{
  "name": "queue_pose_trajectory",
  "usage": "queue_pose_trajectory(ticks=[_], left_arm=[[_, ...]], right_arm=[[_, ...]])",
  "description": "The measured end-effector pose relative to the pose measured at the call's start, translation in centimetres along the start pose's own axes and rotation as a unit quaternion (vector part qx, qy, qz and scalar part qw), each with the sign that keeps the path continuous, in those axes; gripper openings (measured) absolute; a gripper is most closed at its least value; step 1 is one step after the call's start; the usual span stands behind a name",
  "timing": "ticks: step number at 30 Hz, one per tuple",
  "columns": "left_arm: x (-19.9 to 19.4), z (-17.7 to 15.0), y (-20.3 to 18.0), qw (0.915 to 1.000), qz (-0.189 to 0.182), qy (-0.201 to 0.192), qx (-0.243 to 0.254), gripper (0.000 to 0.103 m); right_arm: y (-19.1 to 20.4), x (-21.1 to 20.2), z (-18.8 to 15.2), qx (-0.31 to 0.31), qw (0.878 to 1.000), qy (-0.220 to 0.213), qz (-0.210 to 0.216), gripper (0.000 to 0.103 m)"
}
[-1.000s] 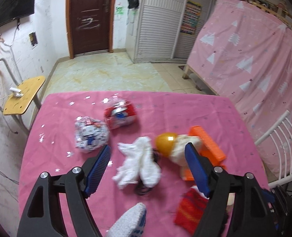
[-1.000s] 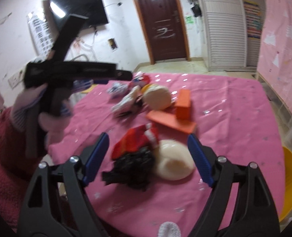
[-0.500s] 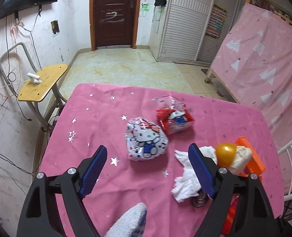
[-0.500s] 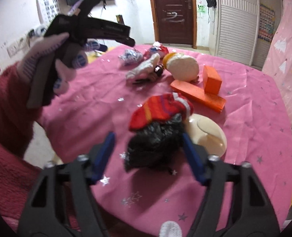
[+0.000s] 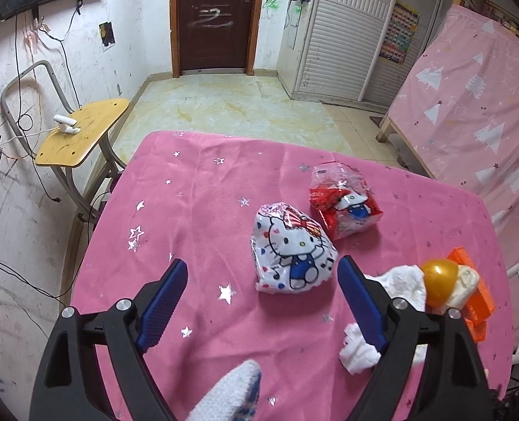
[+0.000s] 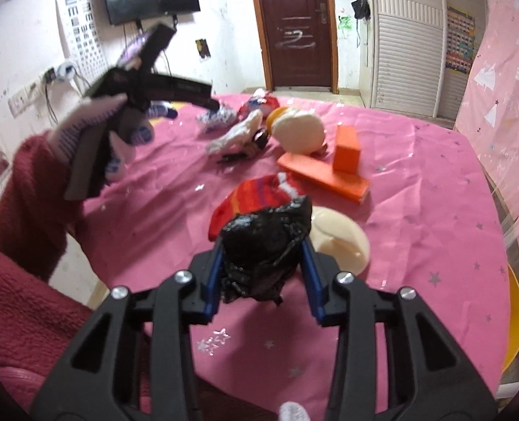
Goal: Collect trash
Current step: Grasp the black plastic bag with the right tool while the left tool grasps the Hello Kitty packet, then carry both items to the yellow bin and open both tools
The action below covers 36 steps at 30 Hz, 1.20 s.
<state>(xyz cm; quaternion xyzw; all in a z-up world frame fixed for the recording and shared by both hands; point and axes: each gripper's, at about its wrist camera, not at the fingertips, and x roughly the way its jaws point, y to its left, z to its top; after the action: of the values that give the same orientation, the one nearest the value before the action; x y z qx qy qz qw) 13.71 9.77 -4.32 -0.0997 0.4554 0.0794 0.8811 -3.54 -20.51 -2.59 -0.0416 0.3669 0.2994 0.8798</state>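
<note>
Right gripper (image 6: 262,273) jaws pinch the black bag (image 6: 266,245) just above the desk (image 6: 417,210); left gripper (image 5: 259,298) jaws spread, empty, near the Kitty wrapper (image 5: 291,254). Collecting looks barely begun: 2 wrappers and tissue (image 5: 400,284) remain

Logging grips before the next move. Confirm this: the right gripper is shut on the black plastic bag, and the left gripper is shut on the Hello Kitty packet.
Not quite. The right gripper is shut on the black plastic bag, but the left gripper is open; the left wrist view shows the Hello Kitty packet lying free on the pink tablecloth.
</note>
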Motion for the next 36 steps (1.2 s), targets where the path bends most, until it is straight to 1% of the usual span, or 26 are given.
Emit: queue_pose_trajectory(ticks=[5, 10, 12, 13, 14, 15, 16, 17, 20, 27, 31, 36], left_arm=[[1.5, 0.8, -0.5, 0.9998, 0.016, 0.007, 0.006, 0.079], [2.5, 1.3, -1.5, 0.9994, 0.03, 0.01, 0.017, 0.078], [2.4, 1.2, -2.1, 0.999, 0.036, 0.005, 0.025, 0.07], [2.4, 1.1, -2.2, 0.9991, 0.034, 0.005, 0.027, 0.063], [2.3, 1.0, -2.4, 0.9992, 0.029, 0.006, 0.028, 0.053], [2.1, 0.9, -2.7, 0.9992, 0.028, 0.005, 0.029, 0.047], [1.9, 0.8, -3.0, 0.999, 0.03, 0.003, 0.032, 0.038], [1.7, 0.7, -3.3, 0.9988, 0.034, 0.001, 0.036, 0.034], [1.1, 0.6, -4.1, 0.9981, 0.044, -0.005, 0.043, 0.03], [-1.1, 0.3, -5.1, 0.997, 0.055, -0.027, 0.047, 0.03], [-3.2, 0.4, -6.4, 0.9962, 0.048, -0.045, 0.057, 0.03], [-5.8, 0.2, -9.7, 0.9942, 0.025, -0.066, 0.08, 0.03]], right_arm=[[-1.1, -1.3, 0.3, 0.009, 1.0, -0.021, -0.013, 0.038], [-2.2, -2.4, 0.5, 0.019, 0.999, -0.037, -0.014, 0.038], [-2.6, -2.7, 0.5, 0.022, 0.999, -0.041, -0.017, 0.038], [-2.9, -2.8, 0.5, 0.025, 0.999, -0.042, -0.017, 0.038], [-3.2, -2.8, 0.4, 0.027, 0.999, -0.044, -0.017, 0.038], [-3.4, -2.9, 0.4, 0.029, 0.998, -0.044, -0.018, 0.038], [-3.5, -2.9, 0.4, 0.031, 0.998, -0.045, -0.019, 0.038], [-3.8, -3.0, 0.4, 0.033, 0.998, -0.047, -0.018, 0.038], [-4.5, -3.4, 0.4, 0.04, 0.997, -0.056, -0.021, 0.038], [-7.4, -4.2, 0.1, 0.066, 0.995, -0.069, -0.035, 0.038], [-9.1, -5.0, -0.1, 0.08, 0.992, -0.08, -0.046, 0.038], [-11.2, -6.0, -0.4, 0.098, 0.989, -0.095, -0.061, 0.038]])
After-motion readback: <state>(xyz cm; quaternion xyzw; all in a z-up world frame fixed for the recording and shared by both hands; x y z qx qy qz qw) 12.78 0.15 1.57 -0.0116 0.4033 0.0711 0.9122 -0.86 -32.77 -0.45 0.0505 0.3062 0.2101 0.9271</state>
